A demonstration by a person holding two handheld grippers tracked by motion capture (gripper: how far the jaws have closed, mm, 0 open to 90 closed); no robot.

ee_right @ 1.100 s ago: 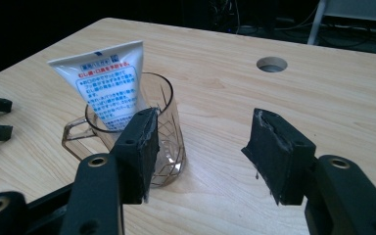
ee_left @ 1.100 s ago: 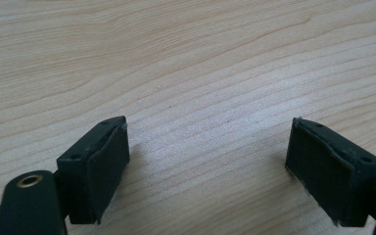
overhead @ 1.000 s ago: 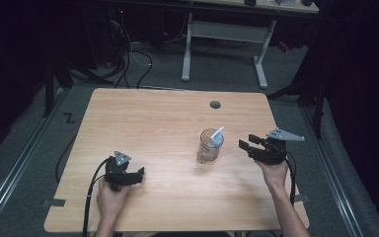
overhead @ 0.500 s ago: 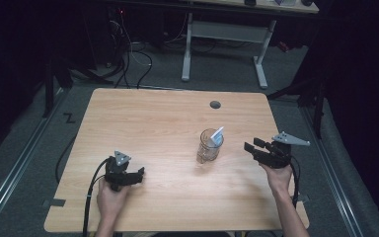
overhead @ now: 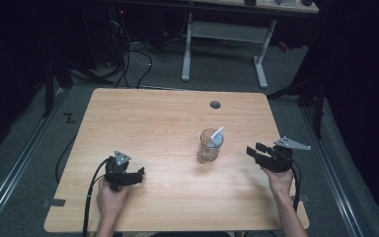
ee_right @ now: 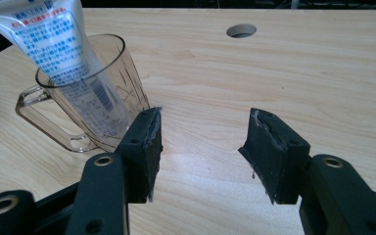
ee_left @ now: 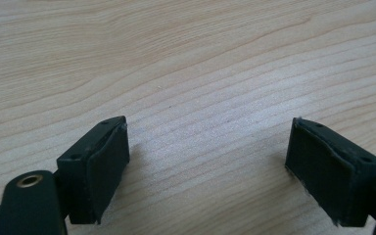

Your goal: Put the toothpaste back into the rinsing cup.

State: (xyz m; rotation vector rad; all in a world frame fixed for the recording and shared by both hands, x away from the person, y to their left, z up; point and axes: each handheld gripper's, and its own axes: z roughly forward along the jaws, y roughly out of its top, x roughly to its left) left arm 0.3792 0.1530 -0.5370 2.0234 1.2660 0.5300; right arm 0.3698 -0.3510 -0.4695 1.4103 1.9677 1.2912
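Right gripper [overhead: 254, 150] has dropped back from the cup [overhead: 209, 146], jaws closing partway, empty. Left gripper [overhead: 139, 174], at seven o'clock, gapes idle. Tube [overhead: 217, 136] stands in the cup, likely placed.

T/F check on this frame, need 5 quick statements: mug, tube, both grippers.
1. The clear mug stands upright on the table. True.
2. The tube lies flat on the table beside the mug. False: it stands tilted inside the mug, sticking out over the rim.
3. The right gripper is shut on the mug's handle. False: its jaws have just been closing somewhat but hold nothing; the mug is beyond them, to the left in the right gripper view.
4. The left gripper is open over bare wood. True.
5. The mug stands between the two grippers in the high view. True: nearer the right one.
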